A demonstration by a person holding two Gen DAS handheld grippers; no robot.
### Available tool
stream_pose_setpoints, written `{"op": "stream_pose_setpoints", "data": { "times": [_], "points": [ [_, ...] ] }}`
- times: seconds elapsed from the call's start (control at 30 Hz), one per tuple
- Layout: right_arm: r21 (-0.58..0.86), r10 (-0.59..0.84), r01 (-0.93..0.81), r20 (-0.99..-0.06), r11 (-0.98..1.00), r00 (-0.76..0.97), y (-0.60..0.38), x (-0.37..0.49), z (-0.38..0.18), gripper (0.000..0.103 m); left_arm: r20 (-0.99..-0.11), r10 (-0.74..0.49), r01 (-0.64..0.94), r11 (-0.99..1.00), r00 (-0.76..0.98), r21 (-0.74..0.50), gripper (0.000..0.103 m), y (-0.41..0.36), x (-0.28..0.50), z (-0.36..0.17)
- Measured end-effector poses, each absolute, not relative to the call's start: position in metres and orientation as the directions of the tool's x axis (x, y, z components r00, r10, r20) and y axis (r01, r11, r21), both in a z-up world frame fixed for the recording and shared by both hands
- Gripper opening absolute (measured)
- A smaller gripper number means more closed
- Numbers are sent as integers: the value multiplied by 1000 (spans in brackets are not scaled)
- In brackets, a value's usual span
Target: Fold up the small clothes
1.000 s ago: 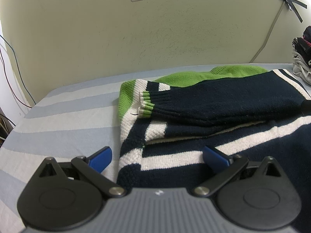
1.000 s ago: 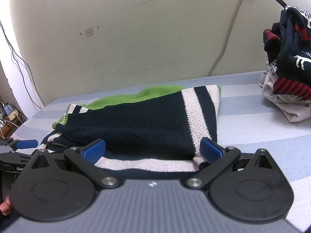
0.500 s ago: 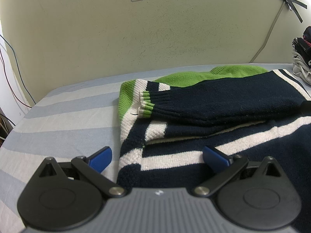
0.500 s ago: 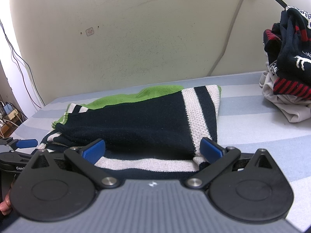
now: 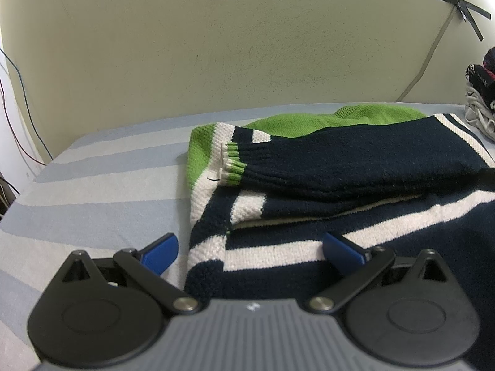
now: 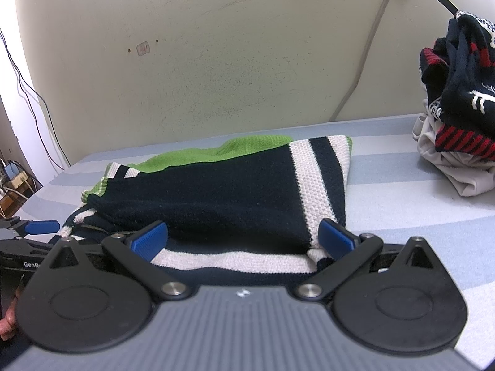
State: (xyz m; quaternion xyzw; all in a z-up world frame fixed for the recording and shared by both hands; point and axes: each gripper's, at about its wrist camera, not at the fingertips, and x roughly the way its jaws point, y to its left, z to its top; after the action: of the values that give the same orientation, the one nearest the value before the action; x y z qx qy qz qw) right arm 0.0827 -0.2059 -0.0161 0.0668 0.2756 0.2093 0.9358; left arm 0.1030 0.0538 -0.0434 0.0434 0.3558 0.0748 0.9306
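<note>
1. A heap of clothes [image 6: 454,108] sits at the right, well apart from the sweater [image 6: 216,191], which lies folded on the striped sheet [image 5: 92,185].
2. The left gripper [image 5: 250,253] and right gripper [image 6: 241,238] both gape apart at the sweater's near edge, holding nothing.
3. The sweater's near hem is hidden behind the grippers.

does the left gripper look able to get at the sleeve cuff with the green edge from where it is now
Probably yes. The left gripper is open at the near hem of the sweater, and the cuff lies exposed on top, straight ahead. Nothing covers it; the gripper would only have to pass over the folded knit between.
</note>
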Motion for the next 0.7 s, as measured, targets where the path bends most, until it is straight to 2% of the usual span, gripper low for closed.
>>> {"op": "stream_pose_setpoints", "data": {
  "times": [0.13,0.23,0.27,0.3,0.4,0.43,0.47,0.5,0.6,0.7],
  "points": [
    [204,413,-360,-503,911,760,-202,83,-16,103,-656,172,-110,985,735,135,103,53,104,-44],
    [211,398,-338,-471,917,787,-211,73,-9,103,-657,171,-110,985,734,134,103,53,105,-44],
    [216,401,-338,-456,916,795,-216,64,-5,97,-659,169,-110,985,733,129,103,53,106,-44],
    [224,417,-353,-445,908,792,-222,54,-1,84,-663,162,-109,987,731,121,103,54,106,-44],
    [250,476,-405,-427,879,769,-246,17,12,58,-684,126,-98,992,718,80,103,61,109,-43],
    [251,487,-417,-414,873,769,-254,5,16,53,-701,95,-83,995,707,51,103,66,110,-42],
    [246,496,-431,-399,868,771,-263,-11,21,40,-717,62,-65,998,694,23,103,71,109,-40],
    [233,502,-445,-380,865,776,-273,-30,26,32,-732,19,-44,999,682,-15,103,78,104,-38],
    [185,539,-506,-329,842,776,-301,-85,31,31,-710,-56,5,997,702,-74,103,95,65,-26],
    [180,570,-547,-381,818,728,-310,-118,25,33,-697,-78,41,997,713,-70,103,115,11,-15]
  ]
}}
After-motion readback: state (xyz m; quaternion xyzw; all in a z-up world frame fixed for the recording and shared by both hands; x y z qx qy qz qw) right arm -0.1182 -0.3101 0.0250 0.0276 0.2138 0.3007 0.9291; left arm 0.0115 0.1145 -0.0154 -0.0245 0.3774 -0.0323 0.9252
